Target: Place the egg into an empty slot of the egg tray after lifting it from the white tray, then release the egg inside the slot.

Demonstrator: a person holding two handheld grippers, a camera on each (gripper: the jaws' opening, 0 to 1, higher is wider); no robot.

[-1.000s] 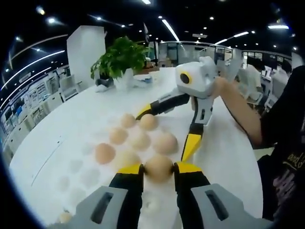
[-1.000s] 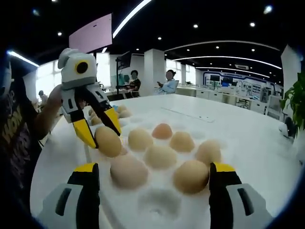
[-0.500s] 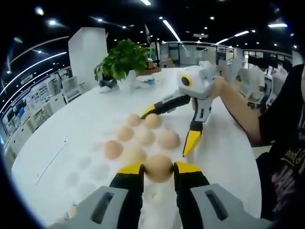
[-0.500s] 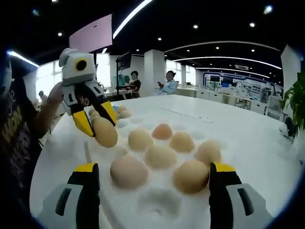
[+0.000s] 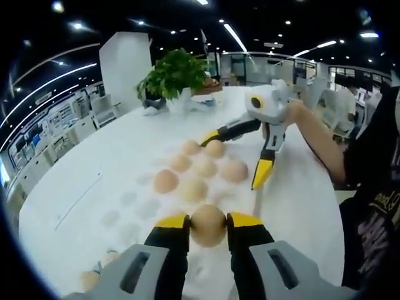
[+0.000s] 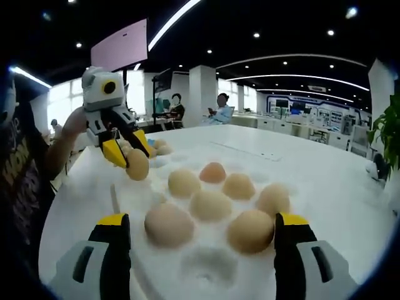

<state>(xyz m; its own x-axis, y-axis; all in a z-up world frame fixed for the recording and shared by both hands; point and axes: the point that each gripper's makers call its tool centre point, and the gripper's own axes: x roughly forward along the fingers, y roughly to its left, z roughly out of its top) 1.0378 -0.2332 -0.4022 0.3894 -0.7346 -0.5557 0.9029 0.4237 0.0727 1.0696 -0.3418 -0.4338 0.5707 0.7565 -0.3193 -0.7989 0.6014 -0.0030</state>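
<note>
Your left gripper (image 5: 208,223) is clamped on an egg (image 5: 208,225), its yellow-tipped jaws pressing the shell from both sides, and it holds that egg up in the air above the near edge of the egg tray (image 5: 134,200). In the right gripper view you see the same gripper (image 6: 126,152) at the far left, egg (image 6: 137,165) pinched at its tips, raised over the tray's left side.

Your right gripper (image 6: 200,228) stands with its jaws spread wide and nothing between them, low over the near end of the egg tray (image 6: 206,265). In the left gripper view it hangs beyond the eggs (image 5: 247,153), held by your hand (image 5: 294,112).

Six eggs sit in the tray's slots in a cluster (image 6: 210,204), with empty slots around them. Past the tray on the white table (image 5: 81,162) stands a potted plant (image 5: 175,72). More eggs lie at the lower left of the left gripper view (image 5: 87,280).
</note>
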